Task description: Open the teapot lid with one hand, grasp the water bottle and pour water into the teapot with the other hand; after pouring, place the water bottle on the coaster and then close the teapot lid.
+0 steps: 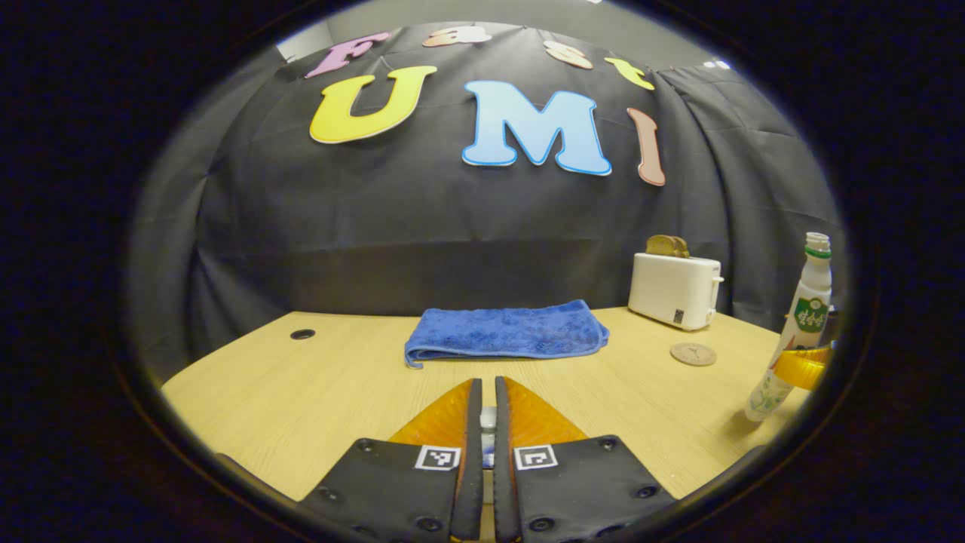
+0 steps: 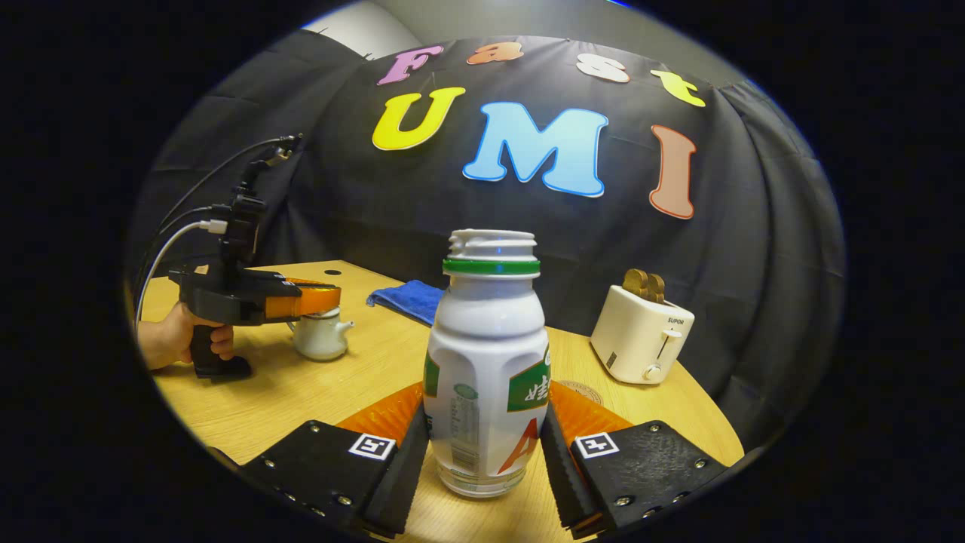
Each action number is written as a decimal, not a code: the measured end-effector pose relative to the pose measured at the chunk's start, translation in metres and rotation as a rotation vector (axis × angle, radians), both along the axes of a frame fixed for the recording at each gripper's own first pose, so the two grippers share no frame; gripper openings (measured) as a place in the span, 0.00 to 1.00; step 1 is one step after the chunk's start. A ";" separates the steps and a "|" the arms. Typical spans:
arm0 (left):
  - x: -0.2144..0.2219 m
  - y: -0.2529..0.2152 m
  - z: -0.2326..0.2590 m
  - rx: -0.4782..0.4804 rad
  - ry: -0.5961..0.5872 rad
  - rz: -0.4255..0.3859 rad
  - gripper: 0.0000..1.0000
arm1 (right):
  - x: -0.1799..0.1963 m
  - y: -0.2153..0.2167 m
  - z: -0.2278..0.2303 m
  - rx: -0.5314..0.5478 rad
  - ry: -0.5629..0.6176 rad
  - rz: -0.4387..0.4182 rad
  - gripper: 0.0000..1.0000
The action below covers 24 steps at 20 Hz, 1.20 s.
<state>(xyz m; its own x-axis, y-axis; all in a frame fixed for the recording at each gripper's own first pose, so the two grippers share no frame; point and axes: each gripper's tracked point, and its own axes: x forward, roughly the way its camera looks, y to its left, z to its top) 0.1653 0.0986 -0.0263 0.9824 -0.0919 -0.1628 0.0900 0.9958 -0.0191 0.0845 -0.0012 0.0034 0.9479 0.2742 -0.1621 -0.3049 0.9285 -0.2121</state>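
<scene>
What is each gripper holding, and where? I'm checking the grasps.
Right gripper clamps the water bottle by its lower body. Left gripper is shut on something small and pale, apparently the teapot lid's knob.

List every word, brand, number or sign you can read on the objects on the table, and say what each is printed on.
"SUPOR": on the toaster, above its lever.
Water bottle label: the large characters are cut off by the bottle's curve and the fine print is too small to read.
Square markers by the fingers: coded patterns, no words.
</scene>
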 end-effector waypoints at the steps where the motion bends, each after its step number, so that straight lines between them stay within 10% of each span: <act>1: 0.000 -0.001 -0.001 0.013 -0.004 0.002 0.17 | 0.003 -0.002 -0.007 0.020 0.023 -0.010 0.72; 4: -0.004 -0.004 0.000 0.007 -0.006 -0.017 0.24 | 0.007 -0.011 -0.004 0.019 -0.001 -0.041 0.72; 11: -0.042 0.005 0.049 -0.120 -0.119 -0.008 1.00 | 0.042 -0.041 0.022 0.062 -0.059 -0.145 0.72; 24: -0.147 0.011 0.083 -0.082 -0.228 -0.088 0.99 | 0.152 -0.093 0.026 0.152 0.010 -0.360 0.71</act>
